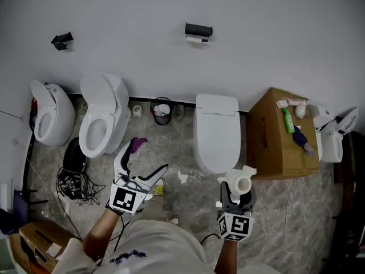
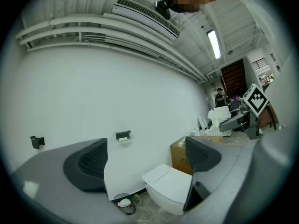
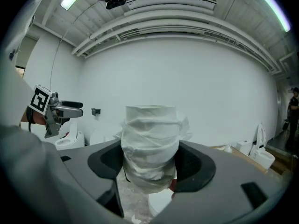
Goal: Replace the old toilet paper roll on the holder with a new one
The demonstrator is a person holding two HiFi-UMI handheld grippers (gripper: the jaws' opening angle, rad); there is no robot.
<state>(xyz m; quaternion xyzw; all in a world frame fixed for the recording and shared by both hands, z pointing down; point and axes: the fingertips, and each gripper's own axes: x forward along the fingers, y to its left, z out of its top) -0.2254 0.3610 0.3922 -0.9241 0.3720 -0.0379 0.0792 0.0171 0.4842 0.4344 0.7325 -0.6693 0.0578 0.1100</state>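
Nearest the head camera, 2 hand-held grippers are seen low in the frame, above a grey marbled floor (image 1: 171, 153). The left gripper (image 1: 144, 160) is spread wide and carries nothing. The right gripper (image 1: 238, 192) is clenched on the new white toilet paper roll (image 1: 239, 182), which is loosely wound and ragged at its edges. The black wall-mounted holder (image 1: 198, 29) is fixed high on the white wall, well apart from both grippers, above the white closed-lid toilet (image 1: 216, 131). A thin remnant of the old white roll (image 1: 195, 39) is still carried on it.

From the left gripper view, the dark ribbed pads (image 2: 88, 164) are seen far apart with only open air between them, and the holder (image 2: 123, 135) is framed in that gap, far off.

From the right gripper view, the new roll (image 3: 150, 139) is held upright and pressed from both sides by the dark pads (image 3: 198, 164).

The step in hand is judged to be the approach, with nothing yet swapped. Next, the empty left gripper must be brought to the holder and closed on the old remnant, while the new roll is kept clear.
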